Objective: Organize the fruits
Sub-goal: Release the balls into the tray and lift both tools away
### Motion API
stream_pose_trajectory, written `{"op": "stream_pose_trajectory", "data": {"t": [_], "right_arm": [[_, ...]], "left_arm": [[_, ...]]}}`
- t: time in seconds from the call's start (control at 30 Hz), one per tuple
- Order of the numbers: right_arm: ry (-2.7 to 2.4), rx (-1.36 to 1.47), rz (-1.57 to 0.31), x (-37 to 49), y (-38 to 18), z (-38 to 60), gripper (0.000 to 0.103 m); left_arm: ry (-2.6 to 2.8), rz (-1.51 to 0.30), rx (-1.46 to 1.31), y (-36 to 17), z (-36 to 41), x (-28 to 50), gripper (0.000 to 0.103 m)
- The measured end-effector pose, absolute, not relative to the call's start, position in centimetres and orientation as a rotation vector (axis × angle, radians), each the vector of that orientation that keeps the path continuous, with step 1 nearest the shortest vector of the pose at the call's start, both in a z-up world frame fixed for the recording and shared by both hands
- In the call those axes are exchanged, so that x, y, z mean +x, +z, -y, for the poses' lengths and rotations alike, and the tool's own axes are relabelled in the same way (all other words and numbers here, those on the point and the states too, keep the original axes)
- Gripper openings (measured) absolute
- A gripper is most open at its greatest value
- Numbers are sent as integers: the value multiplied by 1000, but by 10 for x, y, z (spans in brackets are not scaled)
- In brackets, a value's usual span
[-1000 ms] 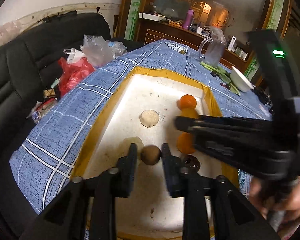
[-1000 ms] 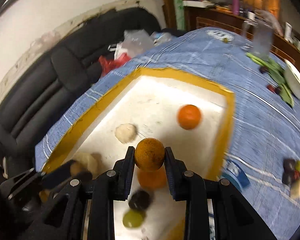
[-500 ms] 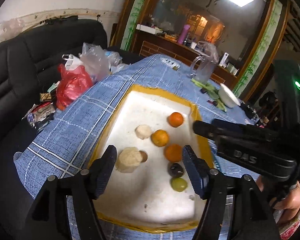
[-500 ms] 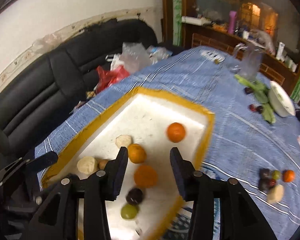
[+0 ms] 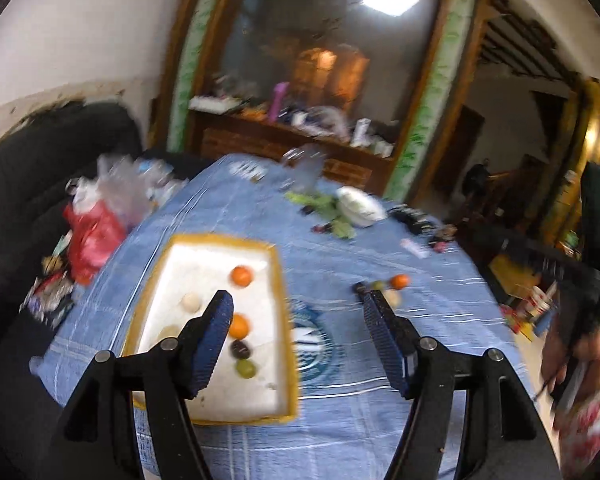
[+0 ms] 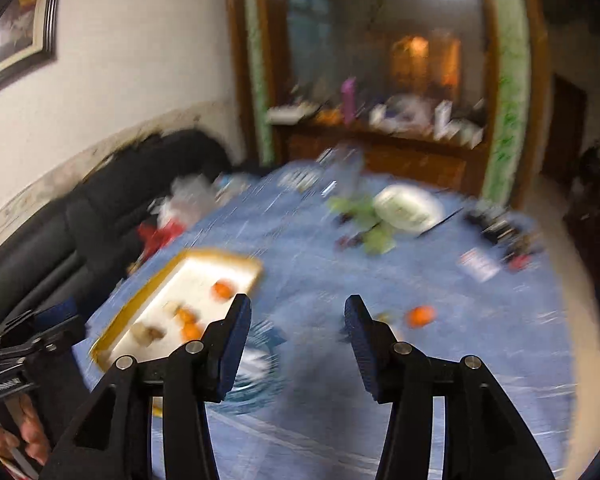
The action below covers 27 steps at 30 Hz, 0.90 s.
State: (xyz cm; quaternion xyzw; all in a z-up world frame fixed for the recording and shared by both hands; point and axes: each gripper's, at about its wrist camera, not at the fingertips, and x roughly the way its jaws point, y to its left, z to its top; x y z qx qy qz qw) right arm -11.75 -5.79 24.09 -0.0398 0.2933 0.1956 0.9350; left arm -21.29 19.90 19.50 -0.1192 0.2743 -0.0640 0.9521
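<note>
Cluttered living room, round table under a blue checked cloth, black sofa along the wall, wooden cabinet at the back. Both views smeared with blur, so small stuff hard to read.

White tray with a yellow rim on the near-left part of the table, already holding a neat line of fruit: orange at the far end, another orange, a dark plum and a green one, plus a couple of pale lumps further left. Small leftover pile out on the bare cloth to the right of the tray, well apart from it: one loose orange clearest, something dark, green and pale beside it.

Left gripper above the table, jaws apart, nothing between them. Right gripper same story, jaws apart and empty, only just opened up. Both high over the cloth between tray and pile.

Probably next: fetch from that pile. Tips for doing it well:
- pick one fruit per claw, outermost first, so nothing rolls off
- open wider than the orange before coming down
- come in low, pads either side of the widest part
- squeeze gently on the soft plums
- set down beside matching fruit in the row, not on top
</note>
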Motion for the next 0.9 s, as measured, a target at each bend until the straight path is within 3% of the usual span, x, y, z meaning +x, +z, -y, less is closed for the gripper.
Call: {"op": "stream_pose_trajectory", "data": {"t": [0.1,0.13,0.37,0.5,0.67,0.9], "right_arm": [[304,-112,-484,-137,303,104,54],[270,-122,-450,-144,325,120,59],[6,-218,-302,-178,472,193,62],[-124,-284,-228,-194,519,207,78],[-30,-208,-317,-178,470,216,81],[140,-198,-658,-115,300,190,80]], "left_arm": [[-193,-513,-225,234,-198,-232,67],[-196,-494,-218,246,-199,-237,68],[-91,-353,-59,303,-197,-270,85],[-85,-397,-64,292,-193,-255,88],[-94,-531,-109,247,-183,-219,88],[-155,-705,-166,177,-161,-172,88]]}}
